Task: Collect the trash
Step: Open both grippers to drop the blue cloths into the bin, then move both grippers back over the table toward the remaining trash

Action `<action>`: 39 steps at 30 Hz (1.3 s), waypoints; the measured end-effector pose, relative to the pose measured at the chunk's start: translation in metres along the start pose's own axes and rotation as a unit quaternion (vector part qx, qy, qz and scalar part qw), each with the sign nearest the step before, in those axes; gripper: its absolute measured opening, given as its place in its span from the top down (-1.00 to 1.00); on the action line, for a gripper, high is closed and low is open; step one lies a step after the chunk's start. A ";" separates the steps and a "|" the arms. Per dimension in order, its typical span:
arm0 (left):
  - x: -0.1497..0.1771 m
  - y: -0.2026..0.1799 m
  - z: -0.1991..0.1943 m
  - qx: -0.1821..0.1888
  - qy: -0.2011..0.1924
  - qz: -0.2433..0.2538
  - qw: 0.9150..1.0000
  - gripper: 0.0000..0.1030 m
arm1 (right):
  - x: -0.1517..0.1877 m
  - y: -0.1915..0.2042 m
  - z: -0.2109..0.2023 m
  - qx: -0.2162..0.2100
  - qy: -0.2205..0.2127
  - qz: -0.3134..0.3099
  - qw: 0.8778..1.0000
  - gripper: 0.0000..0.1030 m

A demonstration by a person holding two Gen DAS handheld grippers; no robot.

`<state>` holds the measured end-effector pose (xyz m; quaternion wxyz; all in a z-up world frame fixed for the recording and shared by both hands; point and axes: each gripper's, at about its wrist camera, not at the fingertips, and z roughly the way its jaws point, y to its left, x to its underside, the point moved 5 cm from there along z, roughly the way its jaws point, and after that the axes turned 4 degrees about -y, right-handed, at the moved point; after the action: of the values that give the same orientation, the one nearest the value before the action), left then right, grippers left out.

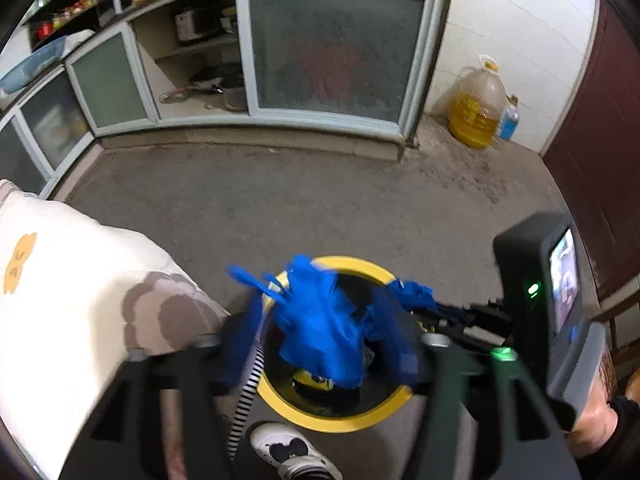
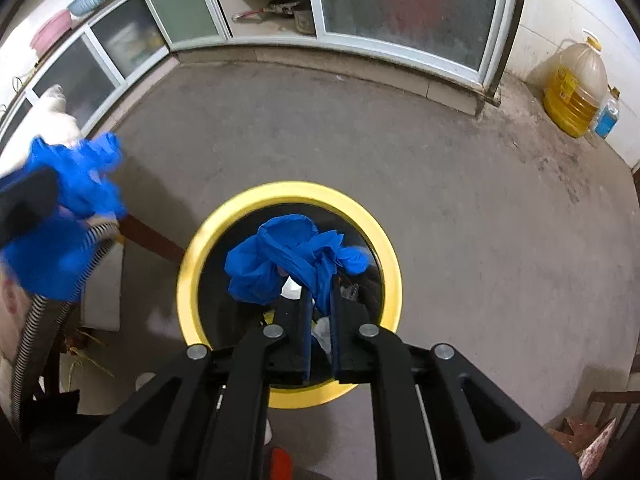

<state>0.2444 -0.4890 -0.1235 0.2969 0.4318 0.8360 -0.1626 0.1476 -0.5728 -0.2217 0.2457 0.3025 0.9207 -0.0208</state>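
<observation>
A black bin with a yellow rim [image 1: 384, 276] stands on the concrete floor below both grippers. A crumpled blue plastic bag [image 1: 320, 320] hangs over its mouth. My left gripper [image 1: 320, 344] is open, its blurred blue-padded fingers wide on either side of the bag and not pressing it. In the right wrist view, my right gripper [image 2: 321, 292] stands over the bin [image 2: 192, 264], its jaws nearly together on a taut strand of the bag [image 2: 272, 264]. The left gripper [image 2: 36, 196] shows at the far left there, blurred, with blue plastic around it. Trash lies inside the bin.
Low cabinets with glass sliding doors [image 1: 336, 48] line the far wall. A yellow oil jug [image 1: 476, 104] and a blue bottle [image 1: 508, 120] stand in the corner by a dark red door [image 1: 600, 140]. A flowered cushion [image 1: 60, 288] is at left, a person's white shoe [image 1: 288, 452] near the bin.
</observation>
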 end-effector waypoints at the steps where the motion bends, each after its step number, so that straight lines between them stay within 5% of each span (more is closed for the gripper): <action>1: 0.000 0.000 -0.002 -0.002 -0.004 -0.003 1.000 -0.47 | 0.001 -0.002 0.002 0.003 0.002 0.003 1.000 0.43; 3: -0.001 0.002 -0.007 0.006 -0.009 -0.011 1.000 -0.55 | 0.003 -0.007 0.004 0.003 0.002 0.010 1.000 0.00; 10: -0.002 0.012 -0.020 0.004 -0.011 -0.046 0.999 -0.79 | 0.015 -0.017 -0.004 0.016 0.003 0.023 1.000 -0.01; 19: -0.004 0.038 -0.106 0.001 -0.083 -0.078 0.994 -0.84 | 0.021 -0.020 -0.067 -0.010 -0.064 0.036 0.997 -0.01; 25: 0.024 0.112 -0.184 -0.068 -0.121 -0.111 0.984 -0.84 | 0.009 0.011 -0.119 -0.043 -0.132 -0.008 0.990 -0.02; 31: 0.088 0.217 -0.260 -0.195 -0.123 -0.169 0.958 -0.84 | -0.012 0.095 -0.170 -0.115 -0.189 -0.085 0.972 -0.10; 36: 0.149 0.307 -0.312 -0.299 -0.104 -0.231 0.920 -0.84 | -0.024 0.183 -0.187 -0.167 -0.201 -0.147 0.954 -0.11; 39: 0.173 0.344 -0.328 -0.331 -0.097 -0.258 0.902 -0.84 | -0.029 0.233 -0.188 -0.188 -0.200 -0.180 0.945 -0.11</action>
<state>0.3309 -0.0098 0.0138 0.4498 0.0598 0.8910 0.0113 0.2171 -0.3630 -0.0175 0.4693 0.0694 0.8790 0.0484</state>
